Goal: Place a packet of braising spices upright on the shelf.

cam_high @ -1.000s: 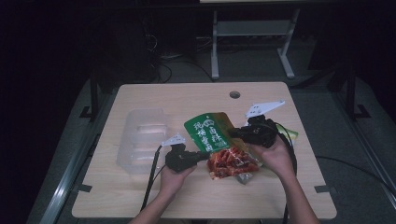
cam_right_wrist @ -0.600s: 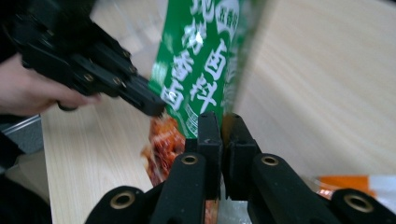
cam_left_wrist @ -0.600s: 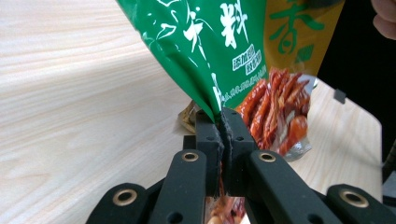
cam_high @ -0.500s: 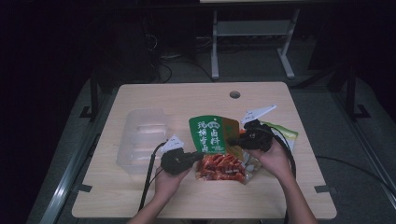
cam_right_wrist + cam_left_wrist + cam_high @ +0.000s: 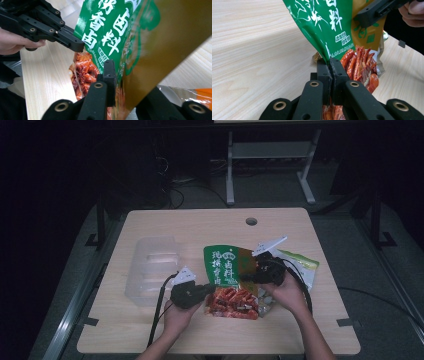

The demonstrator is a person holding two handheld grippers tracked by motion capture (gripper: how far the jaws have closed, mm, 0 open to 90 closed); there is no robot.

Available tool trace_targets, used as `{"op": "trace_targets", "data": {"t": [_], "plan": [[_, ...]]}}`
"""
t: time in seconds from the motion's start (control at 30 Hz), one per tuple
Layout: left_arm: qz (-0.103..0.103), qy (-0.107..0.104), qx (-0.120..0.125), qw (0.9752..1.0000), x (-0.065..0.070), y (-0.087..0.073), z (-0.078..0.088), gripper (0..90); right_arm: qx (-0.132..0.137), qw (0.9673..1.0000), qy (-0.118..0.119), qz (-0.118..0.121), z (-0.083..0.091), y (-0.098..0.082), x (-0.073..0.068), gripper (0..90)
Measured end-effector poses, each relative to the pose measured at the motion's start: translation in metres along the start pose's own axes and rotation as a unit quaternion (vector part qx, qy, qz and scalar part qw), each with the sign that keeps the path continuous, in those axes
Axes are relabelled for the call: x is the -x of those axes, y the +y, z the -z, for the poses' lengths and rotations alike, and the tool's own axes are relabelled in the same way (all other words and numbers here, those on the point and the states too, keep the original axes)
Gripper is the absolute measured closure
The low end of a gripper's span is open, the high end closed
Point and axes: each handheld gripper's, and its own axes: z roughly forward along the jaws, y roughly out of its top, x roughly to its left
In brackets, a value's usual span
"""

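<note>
High view: packet [image 5: 227,270] position had changed against the frame a second earlier. I saw it flat and slanted across the table [image 5: 165,227] then; now it stood more upright, green panel facing the camera, its red lower part resting on the wood in front of the person. I judged this as a lift-and-spread step, preparing the packet for opening or repositioning. The left gripper [image 5: 206,291] held the packet's lower left edge; the right gripper [image 5: 248,278] held its right edge. Count from this view: two grippers, one green packet, one clear tray [image 5: 150,270] at the left, one second pouch [image 5: 300,265] partly under the right hand.

Left gripper view: I saw the left gripper [image 5: 331,65] pressed together, pinching the green packet [image 5: 324,22] at its bottom seam. The right gripper's black jaw crossed the upper right corner, set on the packet's gold side.

Right gripper view: the right gripper [image 5: 122,75] straddled the packet [image 5: 110,30] edge. Its jaws had just been opening slightly, with the packet between them; I could not tell whether the pads pressed on the film. One left gripper [image 5: 75,45] showed beyond, clamped on the far edge.
</note>
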Motion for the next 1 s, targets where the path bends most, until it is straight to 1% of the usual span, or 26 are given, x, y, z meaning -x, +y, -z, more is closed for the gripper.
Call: {"op": "trace_targets", "data": {"t": [0.03,0.1,0.17,0.23,0.27,0.3,0.33,0.4,0.43,0.47,0.5,0.57,0.63,0.67,0.73,0.83,0.9,0.97,1.0], "plan": [[0.002,-0.001,-0.001,1.0000,0.000,-0.001,0.001,87.8,-0.002,1.0000,0.000,-0.004,-0.001,0.000,-0.001,86.1],[0.005,-0.002,0.000,1.0000,0.000,-0.004,0.001,87.6,-0.010,0.9999,-0.004,-0.002,-0.004,0.001,-0.001,88.7],[0.008,-0.001,0.004,1.0000,0.000,-0.006,0.003,85.8,-0.013,0.9999,-0.006,-0.002,-0.004,0.002,-0.003,89.4],[0.002,0.002,-0.001,1.0000,0.002,-0.006,0.005,77.7,-0.012,0.9999,-0.007,0.002,-0.003,0.002,-0.004,89.7],[-0.002,0.002,-0.005,1.0000,0.004,-0.007,0.005,72.0,-0.009,0.9999,-0.006,0.004,-0.002,0.002,-0.004,89.7],[-0.008,0.003,-0.007,0.9999,0.007,-0.008,0.006,67.7,-0.004,1.0000,0.002,-0.001,-0.001,0.002,-0.005,89.8],[-0.015,0.004,-0.011,0.9998,0.010,-0.008,0.007,64.6,-0.002,1.0000,0.003,-0.003,0.000,0.001,-0.005,89.8],[-0.028,0.008,-0.017,0.9994,0.015,-0.009,0.008,58.7,0.011,0.9999,0.012,-0.003,0.003,0.001,-0.007,89.9],[-0.033,0.010,-0.018,0.9992,0.017,-0.009,0.009,55.6,0.017,0.9998,0.013,-0.004,0.006,0.002,-0.008,89.9],[-0.038,0.011,-0.019,0.9990,0.018,-0.009,0.011,54.2,0.023,0.9996,0.015,-0.004,0.008,0.002,-0.010,89.9],[-0.036,0.010,-0.017,0.9992,0.020,-0.010,0.012,52.1,0.031,0.9994,0.017,-0.003,0.011,0.003,-0.012,89.9],[-0.041,0.009,-0.021,0.9989,0.020,-0.010,0.014,48.1,0.042,0.9989,0.019,0.002,0.016,0.004,-0.014,89.9],[-0.043,0.007,-0.023,0.9988,0.020,-0.009,0.016,45.3,0.048,0.9987,0.018,0.004,0.019,0.005,-0.017,89.9],[-0.040,0.005,-0.022,0.9989,0.020,-0.009,0.017,44.3,0.049,0.9986,0.019,0.006,0.021,0.005,-0.018,90.0],[-0.044,0.008,-0.024,0.9987,0.020,-0.009,0.019,42.6,0.052,0.9985,0.016,0.010,0.023,0.007,-0.020,90.0],[-0.044,0.012,-0.020,0.9987,0.020,-0.010,0.022,38.8,0.056,0.9982,0.015,0.012,0.026,0.009,-0.021,90.0],[-0.037,0.006,-0.018,0.9991,0.019,-0.011,0.024,37.2,0.060,0.9980,0.014,0.013,0.028,0.011,-0.021,90.0],[-0.041,0.012,-0.019,0.9989,0.019,-0.012,0.026,35.3,0.064,0.9977,0.018,0.011,0.031,0.014,-0.022,90.0],[-0.042,0.011,-0.019,0.9989,0.019,-0.013,0.026,34.9,0.069,0.9974,0.014,0.014,0.031,0.015,-0.022,90.0]]}}
